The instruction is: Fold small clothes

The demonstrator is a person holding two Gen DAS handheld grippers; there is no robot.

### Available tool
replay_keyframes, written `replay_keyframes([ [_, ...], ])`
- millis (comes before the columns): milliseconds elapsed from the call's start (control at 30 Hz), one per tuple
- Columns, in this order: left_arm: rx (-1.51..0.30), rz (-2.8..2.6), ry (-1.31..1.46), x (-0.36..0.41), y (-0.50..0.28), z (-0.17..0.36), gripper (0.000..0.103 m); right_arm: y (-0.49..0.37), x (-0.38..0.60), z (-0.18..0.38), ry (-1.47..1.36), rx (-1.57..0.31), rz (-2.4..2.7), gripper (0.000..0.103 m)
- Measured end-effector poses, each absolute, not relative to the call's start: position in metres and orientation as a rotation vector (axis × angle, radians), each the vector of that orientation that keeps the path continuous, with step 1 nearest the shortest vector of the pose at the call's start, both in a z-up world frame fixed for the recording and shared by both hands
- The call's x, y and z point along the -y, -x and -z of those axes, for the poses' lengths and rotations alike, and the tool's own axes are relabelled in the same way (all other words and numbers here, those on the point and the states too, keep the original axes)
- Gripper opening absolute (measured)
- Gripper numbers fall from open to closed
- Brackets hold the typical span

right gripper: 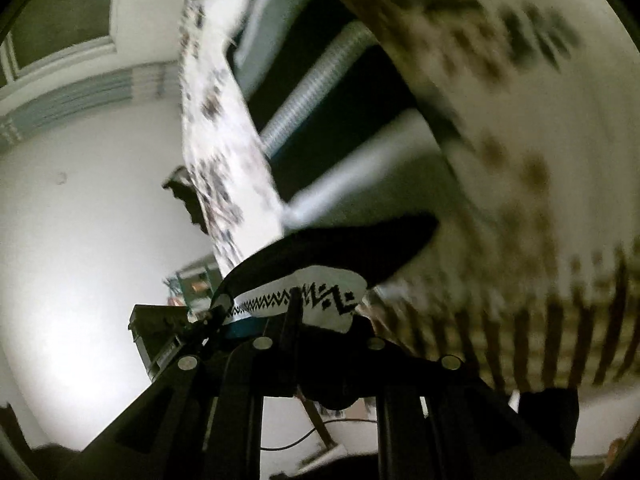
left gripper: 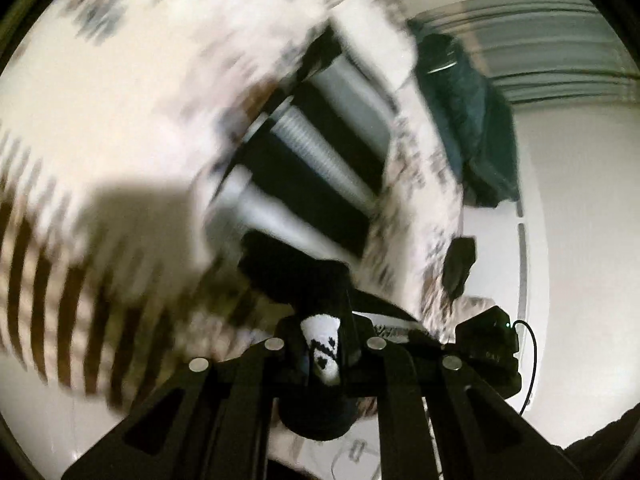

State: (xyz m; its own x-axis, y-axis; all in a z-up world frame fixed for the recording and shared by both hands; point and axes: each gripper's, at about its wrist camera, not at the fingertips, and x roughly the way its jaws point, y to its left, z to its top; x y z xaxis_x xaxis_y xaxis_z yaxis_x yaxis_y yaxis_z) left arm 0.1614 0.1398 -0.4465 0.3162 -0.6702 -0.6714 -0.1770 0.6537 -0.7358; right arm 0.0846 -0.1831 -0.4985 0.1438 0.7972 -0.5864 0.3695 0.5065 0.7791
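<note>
Nearest our lenses are the black linkages of both tools, and between the tips of each we see the same small garment, a black sock (left gripper: 320,344) with a white band that carries a black zigzag pattern. We find the left gripper (left gripper: 321,334) closed tight on a bunched white part of that sock, the cloth squeezed into a narrow roll between the black fingers (left gripper: 352,340), with more black fabric bulging above and below the pinch. From the right wrist view we see the right gripper (right gripper: 294,308) likewise clamped on the sock, its jaws drawn together on the patterned white band, while the black foot part sticks out to the right past the tips, held clear of the surface beneath. The band stretches off to the left of this grip toward the other tool, which shows as a dark block at the left. Behind the sock we make out a pale bedspread (left gripper: 120,120) printed with small dark marks and edged with brown stripes, badly smeared by blur in both views. Beyond its edge we see dark and white bars (left gripper: 304,160), one of them ribbed, though we cannot tell what they belong to. A dark teal cloth (left gripper: 468,120) hangs farther back against a white wall (left gripper: 580,200), and a small black item (left gripper: 460,264) sits by the bedspread's edge.
</note>
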Motion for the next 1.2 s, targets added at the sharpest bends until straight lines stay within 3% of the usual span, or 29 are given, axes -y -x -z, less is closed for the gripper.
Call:
replay_keyframes([
  [300,-1.076,0.446,0.751,-0.127,-0.310,0.427,0.007,-0.241,0.207,0.457,-1.017,-1.251,-0.396,0.014],
  [700,-1.137,0.411,0.873,-0.133,-0.498,0.492,0.010,-0.473,0.218,0.499,-1.012,-1.244,-0.346,0.018],
  [800,-1.163,0.375,0.955,-0.139,-0.528,0.517,0.017,-0.515,0.222,0.518,-1.058,-1.251,-0.357,0.030],
  [833,-1.159,0.381,0.979,-0.140,-0.535,0.522,0.022,-0.524,0.225,0.520,-1.063,-1.239,-0.348,0.042],
  [867,-1.159,0.379,0.990,-0.140,-0.540,0.527,0.033,-0.535,0.229,0.521,-1.057,-1.227,-0.332,0.053],
  [900,-1.155,0.382,1.000,-0.139,-0.544,0.532,0.043,-0.540,0.231,0.520,-1.054,-1.216,-0.325,0.055],
  [933,-1.134,0.386,1.014,-0.140,-0.546,0.535,0.062,-0.544,0.234,0.518,-1.050,-1.208,-0.327,0.056],
  [1067,-1.121,0.364,1.056,-0.150,-0.552,0.543,0.066,-0.548,0.235,0.509,-0.881,-1.247,-0.303,0.056],
  [1200,-1.114,0.378,0.922,-0.158,-0.532,0.525,0.066,-0.522,0.240,0.506,-0.745,-1.298,-0.284,0.056],
])
